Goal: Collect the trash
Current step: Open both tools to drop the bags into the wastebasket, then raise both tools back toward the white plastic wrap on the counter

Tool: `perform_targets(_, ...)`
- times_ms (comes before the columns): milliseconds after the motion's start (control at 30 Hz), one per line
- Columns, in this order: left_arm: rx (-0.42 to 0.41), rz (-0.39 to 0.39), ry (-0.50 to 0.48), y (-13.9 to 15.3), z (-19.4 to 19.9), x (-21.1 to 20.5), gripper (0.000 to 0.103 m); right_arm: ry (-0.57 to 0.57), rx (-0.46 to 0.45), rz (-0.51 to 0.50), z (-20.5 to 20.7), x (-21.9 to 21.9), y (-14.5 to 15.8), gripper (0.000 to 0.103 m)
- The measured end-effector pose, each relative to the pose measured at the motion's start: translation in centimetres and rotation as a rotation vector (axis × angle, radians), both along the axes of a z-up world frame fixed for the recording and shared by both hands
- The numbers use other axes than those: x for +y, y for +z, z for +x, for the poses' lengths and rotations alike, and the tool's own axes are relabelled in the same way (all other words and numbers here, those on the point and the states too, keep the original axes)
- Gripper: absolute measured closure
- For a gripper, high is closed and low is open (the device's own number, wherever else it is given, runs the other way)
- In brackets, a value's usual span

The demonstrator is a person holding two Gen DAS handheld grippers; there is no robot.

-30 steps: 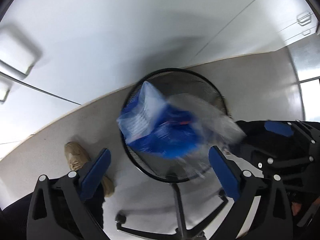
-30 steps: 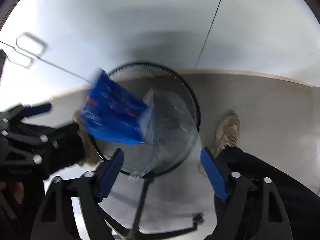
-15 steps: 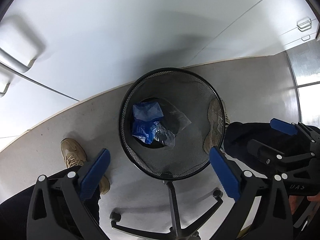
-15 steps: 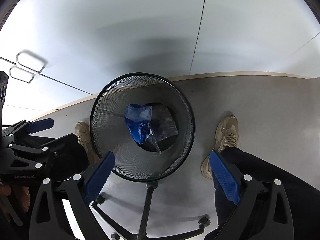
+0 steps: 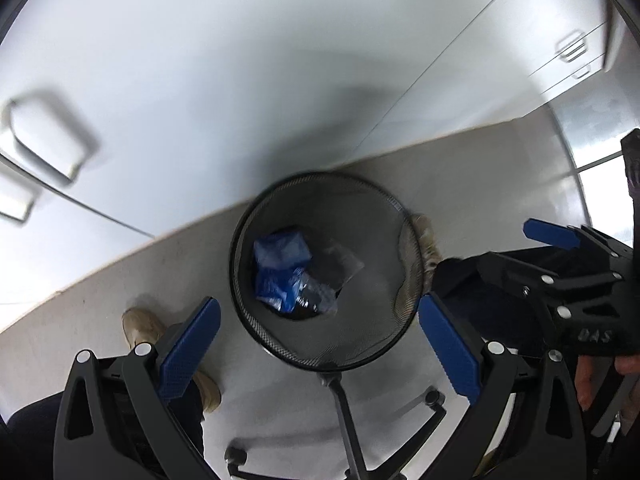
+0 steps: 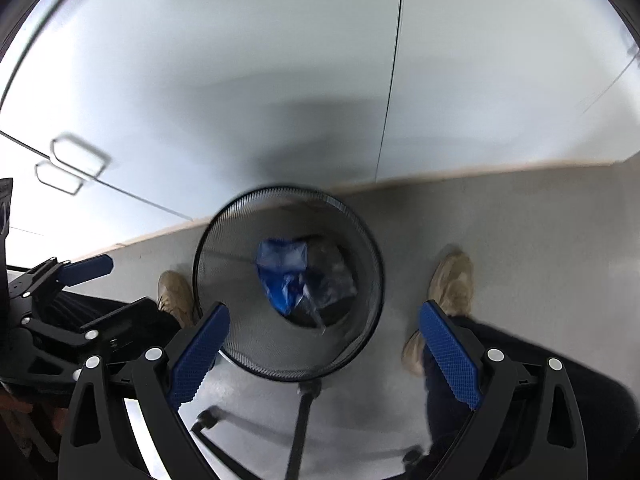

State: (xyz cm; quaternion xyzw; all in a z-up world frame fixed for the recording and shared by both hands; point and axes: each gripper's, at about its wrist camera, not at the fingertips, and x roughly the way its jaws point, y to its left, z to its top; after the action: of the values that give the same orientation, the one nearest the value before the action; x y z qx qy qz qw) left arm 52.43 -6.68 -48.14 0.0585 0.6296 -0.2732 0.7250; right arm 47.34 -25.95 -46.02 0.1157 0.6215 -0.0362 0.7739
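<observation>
A round black mesh bin stands on the grey floor by the white cabinets. At its bottom lies a crumpled blue plastic wrapper with clear film beside it. My left gripper hangs above the bin's near rim, open, with nothing between its blue pads. My right gripper is also above the near rim, open and empty. Each gripper shows at the side of the other's view: the right gripper and the left gripper.
White cabinet doors with metal handles rise behind the bin. A person's tan shoes and dark trouser legs flank the bin. A chair's wheeled base lies just in front of it.
The blue wrapper and clear film fell from above the rim to the bottom of the bin. Both grippers have risen, and the bin looks smaller.
</observation>
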Motion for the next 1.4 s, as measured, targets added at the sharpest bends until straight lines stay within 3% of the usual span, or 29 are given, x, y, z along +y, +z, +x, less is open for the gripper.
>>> perform_targets(267, -0.136, -0.086, -0.012, 7.6, 0.7, 1.2, 0.004, 0.053, -0.138, -0.037, 0.1, -2.3, 8.1, 0.007)
perform_targets(467, -0.313, -0.165, -0.159, 16.7, -0.2, 1.9, 0.004, 0.145, -0.279, -0.05, -0.1, -2.7, 16.3, 0.007)
perform_targets(567, -0.351, -0.229, -0.234, 21.1, -0.9, 3.5, 0.004, 0.188, -0.364, -0.074, -0.1, -2.3, 20.7, 0.005)
perform_targets(767, -0.448, -0.255, -0.353, 27.6, -2.6, 5.0, 0.004, 0.303, -0.503, -0.108, 0.3, -1.2, 28.8, 0.004)
perform_targets(1100, -0.6, -0.327, -0.28, 36.9, -0.2, 8.4, 0.004, 0.464, -0.686, -0.172, 3.4, 0.2, 38.8, 0.004)
perform_targets(1267, -0.677, -0.345, -0.199, 40.4, 3.2, 10.4, 0.004, 0.536, -0.73, -0.227, 7.4, 0.1, 40.4, 0.004)
perform_targets(1400, -0.714, -0.362, -0.115, 42.6, 6.4, 11.7, 0.004, 0.538, -0.734, -0.195, 11.1, -1.0, 41.2, 0.004)
